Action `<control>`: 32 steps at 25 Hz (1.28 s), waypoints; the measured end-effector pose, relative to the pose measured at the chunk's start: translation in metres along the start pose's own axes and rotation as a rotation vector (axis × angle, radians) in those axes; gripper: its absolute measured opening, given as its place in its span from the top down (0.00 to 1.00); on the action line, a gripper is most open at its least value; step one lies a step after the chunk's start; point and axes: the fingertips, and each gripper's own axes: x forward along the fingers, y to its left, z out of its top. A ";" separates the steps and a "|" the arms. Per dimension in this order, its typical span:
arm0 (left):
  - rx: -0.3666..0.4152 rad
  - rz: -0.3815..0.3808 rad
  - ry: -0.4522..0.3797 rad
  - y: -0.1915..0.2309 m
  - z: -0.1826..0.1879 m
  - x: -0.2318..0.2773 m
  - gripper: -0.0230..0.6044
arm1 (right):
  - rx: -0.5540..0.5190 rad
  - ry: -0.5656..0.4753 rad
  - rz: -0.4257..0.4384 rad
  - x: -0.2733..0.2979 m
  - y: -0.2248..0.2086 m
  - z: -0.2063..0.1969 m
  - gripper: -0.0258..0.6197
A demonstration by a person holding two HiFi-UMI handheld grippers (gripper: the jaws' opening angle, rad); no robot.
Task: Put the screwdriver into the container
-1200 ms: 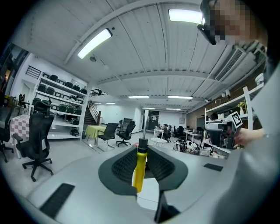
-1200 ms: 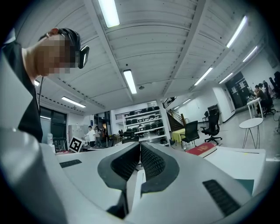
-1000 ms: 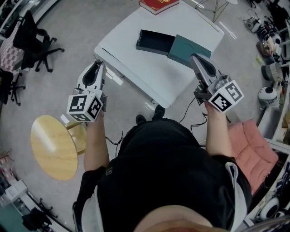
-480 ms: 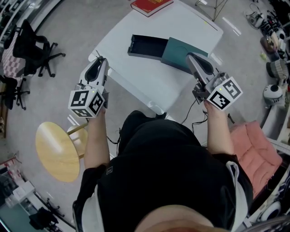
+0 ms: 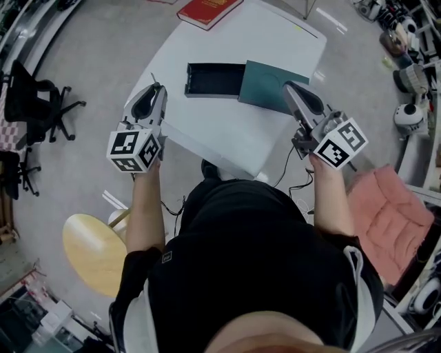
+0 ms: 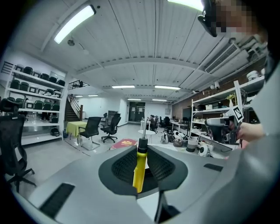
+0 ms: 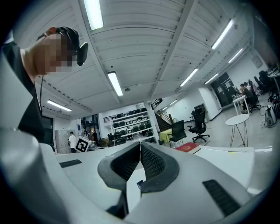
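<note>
A screwdriver [image 6: 139,167] with a yellow handle and black collar stands upright between the jaws of my left gripper [image 6: 142,153], which is shut on it. In the head view, the left gripper [image 5: 153,93] hovers over the left edge of the white table [image 5: 227,127]. The container, a dark open box [image 5: 212,79], lies on the table ahead, between both grippers. Its teal lid [image 5: 272,84] rests beside it on the right. My right gripper [image 5: 291,88] is held by the lid's near right corner. In the right gripper view, the right gripper [image 7: 140,145] has its jaws together with nothing in them.
A red book [image 5: 209,10] lies at the table's far edge. Office chairs [image 5: 34,103] stand on the floor at left, with a round wooden stool [image 5: 93,251] behind my left arm. A pink cushion [image 5: 389,220] and shelf clutter [image 5: 406,69] are at right.
The person has stepped closer to the table, and both grippers now reach over its near edges. The stool has dropped back. Both grippers keep their grip state.
</note>
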 end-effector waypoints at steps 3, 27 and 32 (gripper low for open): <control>0.010 -0.039 0.017 0.003 -0.002 0.018 0.83 | 0.004 -0.005 -0.036 -0.002 -0.003 -0.001 0.91; 0.275 -0.349 0.285 -0.048 -0.070 0.139 0.83 | 0.093 -0.011 -0.271 -0.051 -0.048 -0.033 0.91; 0.347 -0.402 0.391 -0.038 -0.103 0.166 0.83 | 0.113 0.005 -0.290 -0.039 -0.055 -0.044 0.91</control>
